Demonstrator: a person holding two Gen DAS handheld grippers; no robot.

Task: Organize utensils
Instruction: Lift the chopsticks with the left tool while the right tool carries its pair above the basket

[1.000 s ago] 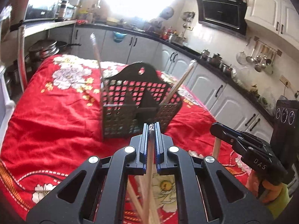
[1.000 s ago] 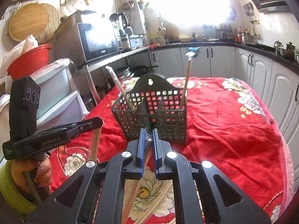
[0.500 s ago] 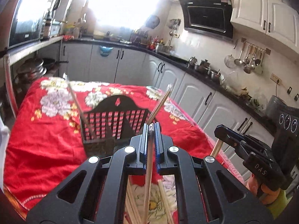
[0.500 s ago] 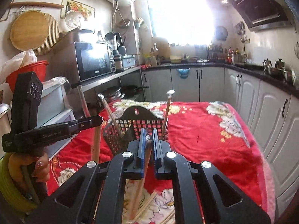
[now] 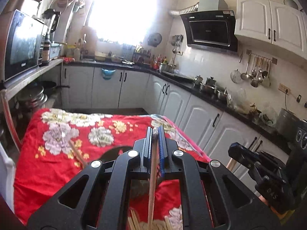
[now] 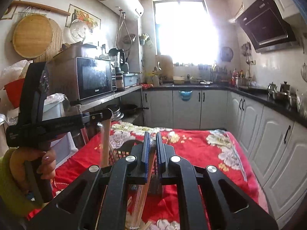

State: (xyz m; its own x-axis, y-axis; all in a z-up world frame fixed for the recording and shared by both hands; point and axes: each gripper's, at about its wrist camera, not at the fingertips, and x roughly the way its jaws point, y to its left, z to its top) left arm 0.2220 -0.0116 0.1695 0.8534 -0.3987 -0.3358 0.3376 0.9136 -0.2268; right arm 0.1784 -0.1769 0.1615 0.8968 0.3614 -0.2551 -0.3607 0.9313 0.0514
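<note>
My left gripper (image 5: 155,132) is shut on a wooden chopstick (image 5: 152,187) that hangs down between its jaws. My right gripper (image 6: 151,137) is shut on another wooden chopstick (image 6: 147,176). The black mesh utensil basket (image 6: 122,151) sits on the red floral tablecloth, mostly hidden behind both grippers; only its arched top shows in the left wrist view (image 5: 113,152). A chopstick (image 5: 76,153) leans out of it. Loose chopsticks (image 5: 134,220) lie on the cloth below. The left gripper also shows in the right wrist view (image 6: 107,115), holding its chopstick upright.
The table with the red floral cloth (image 5: 57,153) fills the foreground. White cabinets and a dark counter (image 5: 191,88) with pots run behind and to the right. A microwave (image 6: 92,76) stands on a shelf at left.
Both grippers have risen and tilted up with their chopsticks; the basket has dropped low in both views and is now largely hidden behind the jaws.
</note>
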